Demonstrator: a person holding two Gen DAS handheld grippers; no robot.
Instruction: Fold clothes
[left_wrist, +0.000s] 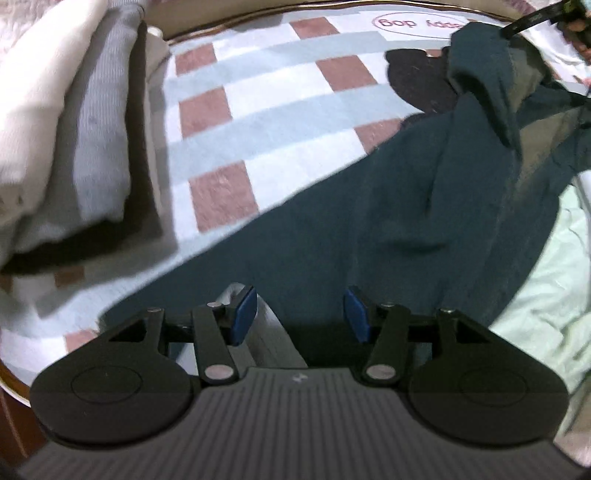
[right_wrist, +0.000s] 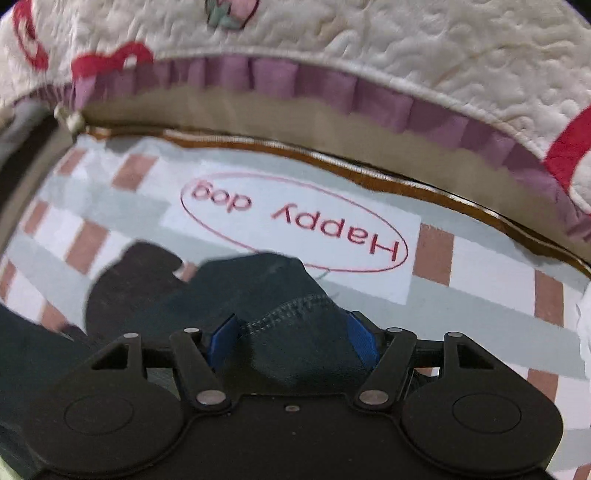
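Observation:
A dark teal garment (left_wrist: 332, 229) lies spread over a checked cloth (left_wrist: 266, 122). Its far corner is raised at the upper right of the left wrist view. My left gripper (left_wrist: 300, 317) hovers over the garment's near part, open, blue pads wide apart with nothing between them. My right gripper (right_wrist: 293, 339) has the garment's stitched hem (right_wrist: 291, 314) bunched between its blue pads and is shut on it. From the left wrist view, the right gripper (left_wrist: 532, 18) shows as a dark shape at the top right, holding that raised corner.
A stack of folded clothes (left_wrist: 85, 140), white, pale blue and dark, stands at the left. A pale green cloth (left_wrist: 546, 295) lies crumpled at the right. The checked cloth bears a "Happy dog" label (right_wrist: 295, 221). Beyond the table's wooden rim (right_wrist: 369, 170) is a quilted cover (right_wrist: 406, 55).

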